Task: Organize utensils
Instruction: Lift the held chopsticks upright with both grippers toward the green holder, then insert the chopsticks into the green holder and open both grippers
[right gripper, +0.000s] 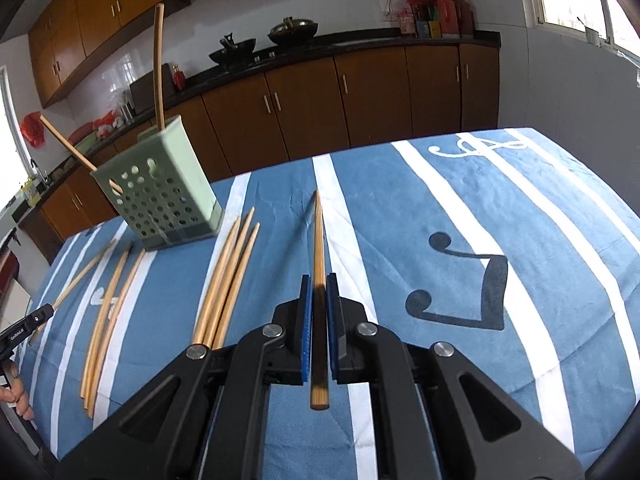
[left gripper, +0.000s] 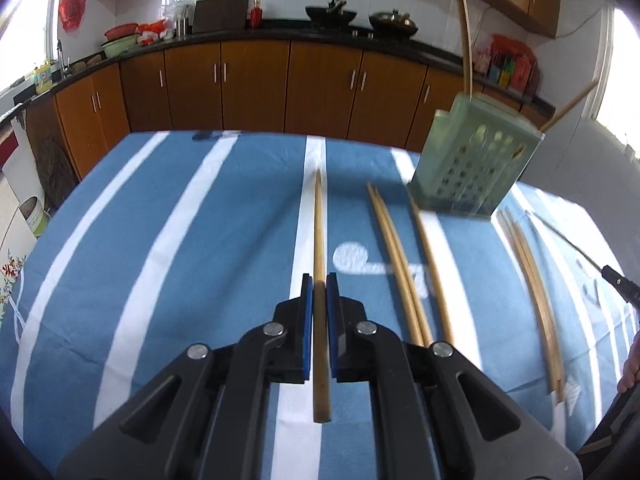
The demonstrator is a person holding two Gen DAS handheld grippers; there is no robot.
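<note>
The left gripper (left gripper: pixel 319 280) pinches one round wooden chopstick (left gripper: pixel 319 240) between its blue pads; the right gripper (right gripper: pixel 319 280) clamps another (right gripper: pixel 318 236). Both sticks point forward over the striped blue cloth (left gripper: pixel 180 240) (soft, velvety). More sticks (left gripper: pixel 394 256) lie loose beside the perforated green plastic holder (left gripper: pixel 468 160), where two already stand.

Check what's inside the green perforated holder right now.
Two chopsticks stand in the green holder: one near upright, one leaning out over the rim. Their lower ends are mostly hidden by the walls, so anything lying at the bottom can't be seen.
</note>
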